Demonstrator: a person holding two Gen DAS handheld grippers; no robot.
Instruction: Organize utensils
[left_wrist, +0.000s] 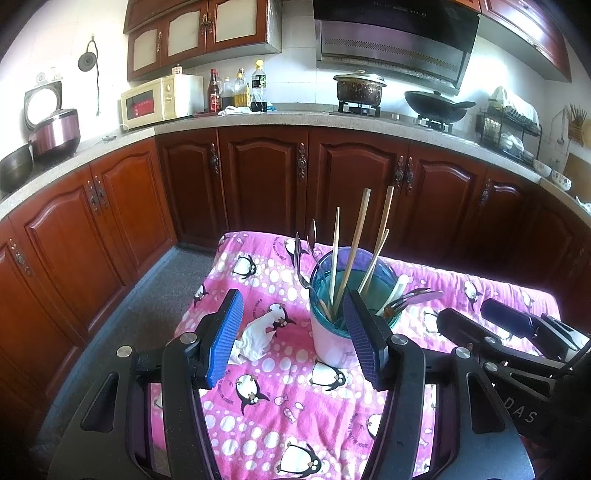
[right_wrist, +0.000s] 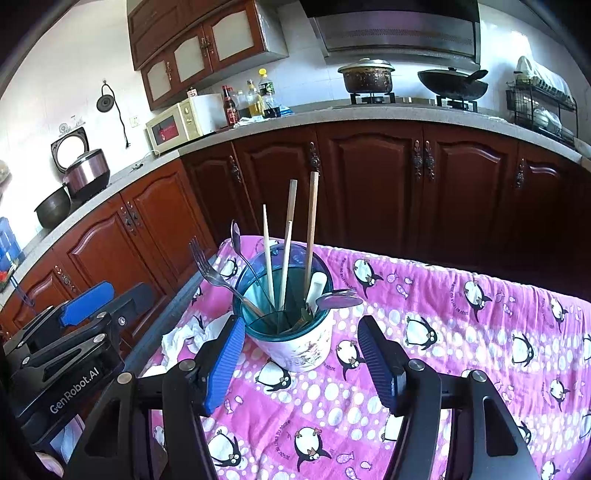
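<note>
Utensils (right_wrist: 284, 258) stand upright in the holder (right_wrist: 295, 332) on your penguin cloth (right_wrist: 443, 314); a crumpled tissue (left_wrist: 255, 336) lies just left. Your left gripper (left_wrist: 295, 332) and right gripper (right_wrist: 299, 354) hover tilted downward, jaws open, gripping nothing.

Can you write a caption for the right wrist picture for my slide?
Open right gripper faces a utensil cup holding chopsticks, a fork and spoons.

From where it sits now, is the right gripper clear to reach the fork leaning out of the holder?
Probably yes: the right gripper is open before the holder, and the fork leans out leftward with nothing blocking it.
</note>
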